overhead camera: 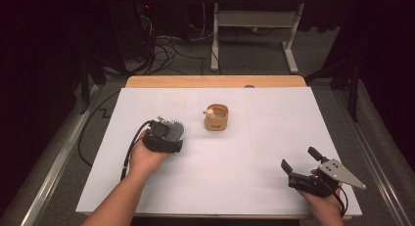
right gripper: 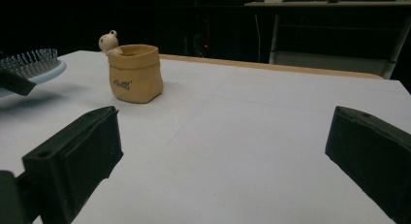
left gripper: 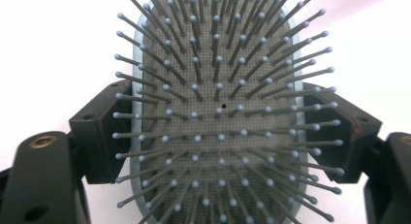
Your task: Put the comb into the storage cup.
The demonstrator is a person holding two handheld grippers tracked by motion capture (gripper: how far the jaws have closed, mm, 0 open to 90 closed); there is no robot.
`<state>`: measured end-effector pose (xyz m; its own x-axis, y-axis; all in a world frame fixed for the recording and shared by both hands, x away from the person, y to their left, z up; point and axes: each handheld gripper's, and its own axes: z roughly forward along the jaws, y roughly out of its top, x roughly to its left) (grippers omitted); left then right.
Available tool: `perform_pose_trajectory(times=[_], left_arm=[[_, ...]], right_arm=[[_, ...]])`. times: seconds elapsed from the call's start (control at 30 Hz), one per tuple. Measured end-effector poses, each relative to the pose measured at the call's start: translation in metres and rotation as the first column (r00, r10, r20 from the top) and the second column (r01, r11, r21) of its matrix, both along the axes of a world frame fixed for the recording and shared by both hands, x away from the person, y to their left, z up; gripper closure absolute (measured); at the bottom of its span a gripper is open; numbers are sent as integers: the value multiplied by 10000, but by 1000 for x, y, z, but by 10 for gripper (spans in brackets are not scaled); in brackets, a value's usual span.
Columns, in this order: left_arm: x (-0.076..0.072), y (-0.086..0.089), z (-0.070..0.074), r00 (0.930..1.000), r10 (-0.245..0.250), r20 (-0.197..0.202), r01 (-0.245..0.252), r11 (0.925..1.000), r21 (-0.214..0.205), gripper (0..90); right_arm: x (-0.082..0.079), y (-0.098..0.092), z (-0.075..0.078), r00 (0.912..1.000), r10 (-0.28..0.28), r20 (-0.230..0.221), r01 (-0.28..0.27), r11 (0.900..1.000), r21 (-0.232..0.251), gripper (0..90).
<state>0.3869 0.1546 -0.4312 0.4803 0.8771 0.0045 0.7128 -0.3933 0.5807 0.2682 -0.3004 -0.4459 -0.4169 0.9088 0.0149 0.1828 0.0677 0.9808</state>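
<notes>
We take the white desk [overhead camera: 244, 177] first, with the tan pot [overhead camera: 217, 117] near its middle as our mark. Left of the pot and a little nearer us, our left tool [overhead camera: 164, 138] grips the hairbrush [left gripper: 218, 112] by its edges, bristles up. Our right tool [overhead camera: 301, 162] waits open and empty, well to the pot's right. We judge the carry underway; next comes bringing the brush across to the pot.

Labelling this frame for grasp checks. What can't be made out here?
- Handle of the pale blue paddle hairbrush with grey bristles: cut off by the left gripper view's bottom edge; in the high view the left gripper covers it.
- Inside of the tan sack-shaped pot: hidden by its wall, right gripper view.
- Pot's lettering: too small, both views.
</notes>
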Motion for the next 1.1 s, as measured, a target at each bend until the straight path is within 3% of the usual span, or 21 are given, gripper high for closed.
perform_pose_trajectory(times=[0.23, 0.53, 0.77, 0.8, 0.83, 1.0, 1.03, 1.1], left_arm=[[-8, 5, 5, 9992, -49, 396, 56, 9998, -192, 202], [-20, 15, 11, 9950, 86, 995, 23, 9941, -1087, 202], [-28, 25, 18, 9838, 359, 1758, -36, 9836, -1806, 202], [-28, 25, 18, 9838, 359, 1758, -36, 9836, -1806, 202], [-30, 29, 19, 9809, 464, 1887, -67, 9786, -2057, 202], [-33, 35, 18, 9753, 565, 2137, -69, 9741, -2261, 202], [-34, 37, 19, 9725, 572, 2258, 7, 9686, -2485, 201], [-35, 37, 19, 9707, 572, 2335, 54, 9658, -2591, 202]], right_arm=[[-1, 0, 0, 10000, -41, 3, 41, 10000, 13, 3], [-1, 1, 0, 10000, 4, 22, -4, 10000, -27, 3], [-1, 2, 0, 9999, 97, 57, -97, 9999, -42, 3], [-1, 2, 0, 9999, 97, 57, -97, 9999, -42, 3], [-2, 3, 1, 9998, 166, 97, -166, 9998, -83, 3], [-2, 6, 2, 9994, 291, 164, -289, 9995, -147, 3], [-3, 7, 2, 9994, 302, 155, -299, 9994, -162, 3], [-3, 7, 2, 9994, 311, 159, -309, 9994, -171, 3]])
